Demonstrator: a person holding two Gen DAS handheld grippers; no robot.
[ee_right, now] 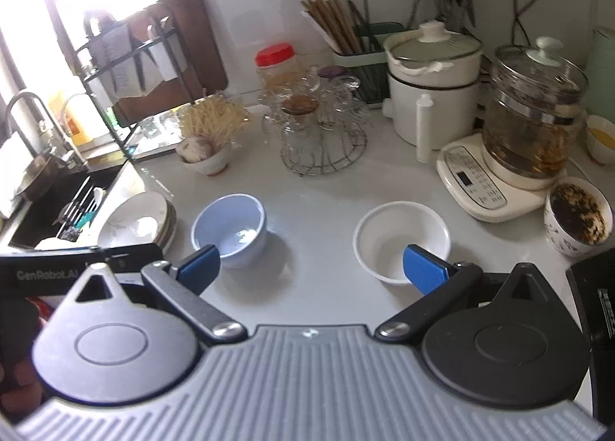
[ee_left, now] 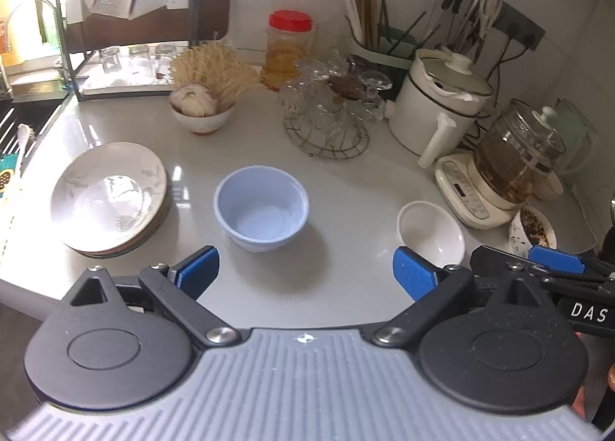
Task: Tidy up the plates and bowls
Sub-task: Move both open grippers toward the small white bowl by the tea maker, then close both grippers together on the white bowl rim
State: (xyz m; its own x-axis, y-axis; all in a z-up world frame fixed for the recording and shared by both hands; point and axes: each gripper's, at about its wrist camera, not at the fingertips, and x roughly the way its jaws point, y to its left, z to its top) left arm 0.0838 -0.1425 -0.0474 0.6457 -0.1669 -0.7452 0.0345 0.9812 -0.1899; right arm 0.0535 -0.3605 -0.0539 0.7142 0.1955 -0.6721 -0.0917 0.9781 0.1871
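Note:
A pale blue bowl (ee_left: 262, 207) stands upright on the white counter (ee_left: 346, 191), straight ahead of my left gripper (ee_left: 305, 274), which is open and empty just short of it. A stack of white plates (ee_left: 109, 195) lies to its left. A white bowl (ee_left: 430, 233) stands to its right. In the right wrist view my right gripper (ee_right: 311, 268) is open and empty; its right finger (ee_right: 424, 268) overlaps the white bowl (ee_right: 399, 237), and the blue bowl (ee_right: 230, 227) is by its left finger. The plate stack (ee_right: 138, 224) lies at the left.
At the back stand a small bowl of garlic (ee_left: 200, 106), a wire rack of glasses (ee_left: 330, 106), a red-lidded jar (ee_left: 288, 49), a white pot (ee_left: 442, 103), a glass kettle (ee_left: 515, 160) and a cup of tea leaves (ee_right: 578, 220). The sink (ee_right: 57, 203) is at the left.

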